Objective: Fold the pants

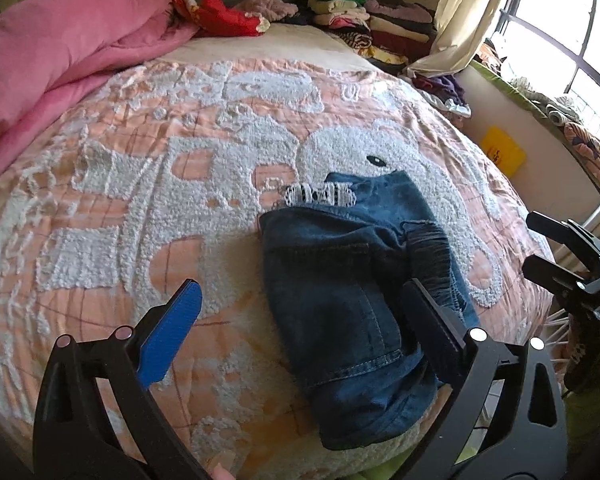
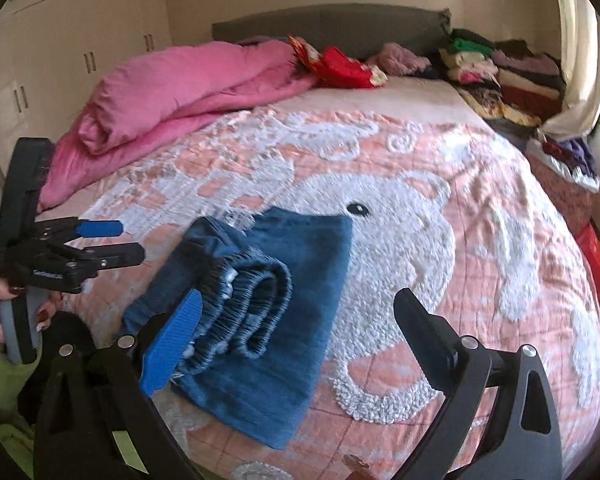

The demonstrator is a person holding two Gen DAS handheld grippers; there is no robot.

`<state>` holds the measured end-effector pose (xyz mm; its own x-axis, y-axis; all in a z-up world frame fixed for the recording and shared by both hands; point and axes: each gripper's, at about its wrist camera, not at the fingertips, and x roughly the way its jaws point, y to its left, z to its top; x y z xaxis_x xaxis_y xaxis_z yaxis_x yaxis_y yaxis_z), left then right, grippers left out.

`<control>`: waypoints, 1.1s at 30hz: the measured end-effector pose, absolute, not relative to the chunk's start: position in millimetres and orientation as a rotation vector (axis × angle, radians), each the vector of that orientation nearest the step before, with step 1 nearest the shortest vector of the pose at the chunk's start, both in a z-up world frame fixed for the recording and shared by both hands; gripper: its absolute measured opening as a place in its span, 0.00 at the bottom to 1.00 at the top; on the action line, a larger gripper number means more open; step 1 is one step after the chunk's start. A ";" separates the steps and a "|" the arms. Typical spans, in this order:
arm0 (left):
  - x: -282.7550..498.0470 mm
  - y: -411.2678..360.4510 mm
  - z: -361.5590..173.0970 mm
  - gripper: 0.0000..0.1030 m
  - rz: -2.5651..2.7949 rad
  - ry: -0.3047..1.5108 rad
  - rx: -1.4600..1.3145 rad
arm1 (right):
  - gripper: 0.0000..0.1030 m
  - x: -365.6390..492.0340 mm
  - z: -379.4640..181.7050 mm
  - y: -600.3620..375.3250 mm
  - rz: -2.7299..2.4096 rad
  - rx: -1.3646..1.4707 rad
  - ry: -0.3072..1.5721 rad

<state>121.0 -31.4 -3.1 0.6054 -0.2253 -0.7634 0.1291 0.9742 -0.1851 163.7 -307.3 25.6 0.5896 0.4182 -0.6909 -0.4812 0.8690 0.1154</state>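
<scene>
2 grippers hang wide apart over a folded pair of jeans on the bed.

The jeans (image 1: pixel 340 300) lie in a compact folded bundle on the pink-and-white bedspread (image 1: pixel 140 200), near its front edge, the gathered elastic waistband (image 2: pixel 252 312) rolled up on top. The left gripper (image 1: pixel 304 312) spreads its jaws to full width, the blue pad (image 1: pixel 172 336) out over bare bedspread and the black finger over the denim, and nothing is pinched between them. The right gripper (image 2: pixel 296 332) is spread wide too, its blue pad (image 2: pixel 172 344) just beside the waistband, the other finger out over the white elephant pattern, gripping nothing. A pink duvet (image 2: pixel 172 92) is heaped at the far left, and a stack of folded clothes (image 1: pixel 364 20) sits by the headboard near the curtain (image 1: pixel 460 12).
</scene>
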 end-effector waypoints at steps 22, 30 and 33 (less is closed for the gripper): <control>151.0 -46.7 -62.4 0.91 -0.220 1.017 -0.183 | 0.81 220.6 -57.8 -297.6 0.588 0.069 1.046; 155.8 -51.2 -62.8 0.85 -0.231 1.010 -0.186 | 0.73 223.2 -59.1 -294.2 0.639 0.072 1.035; 157.4 -51.8 -62.0 0.69 -0.249 1.005 -0.206 | 0.56 222.3 -58.2 -292.1 0.676 0.074 1.025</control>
